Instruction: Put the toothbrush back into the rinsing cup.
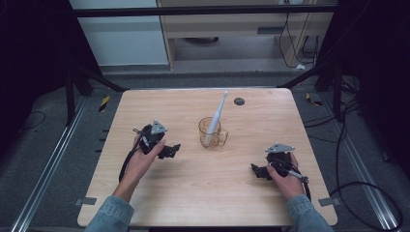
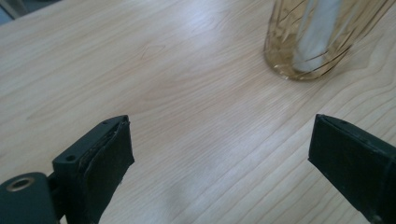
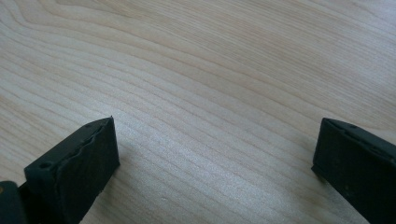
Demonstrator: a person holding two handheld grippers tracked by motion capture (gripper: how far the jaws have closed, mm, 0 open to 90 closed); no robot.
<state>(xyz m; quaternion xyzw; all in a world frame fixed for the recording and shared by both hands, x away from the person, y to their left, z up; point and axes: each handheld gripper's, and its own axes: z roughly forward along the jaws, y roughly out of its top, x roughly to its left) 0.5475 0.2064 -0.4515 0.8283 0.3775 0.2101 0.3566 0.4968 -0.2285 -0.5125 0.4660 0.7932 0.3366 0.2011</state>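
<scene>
Denim sleeves point(image 1: 112, 212) — black tools, grey three-cornered plates, trailing cables.

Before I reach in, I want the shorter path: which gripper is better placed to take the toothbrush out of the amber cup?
Left, probably. The left gripper sits nearer the cup holding the toothbrush, jaws open, and its own view shows the cup just ahead. The right gripper lies farther off, facing bare table.

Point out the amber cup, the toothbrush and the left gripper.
amber cup point(image 1: 218, 138): high view, its glass wall.
toothbrush point(image 1: 218, 110): high view, mid-handle above the rim.
left gripper point(image 1: 175, 148): high view, between its jaw tips.
</scene>
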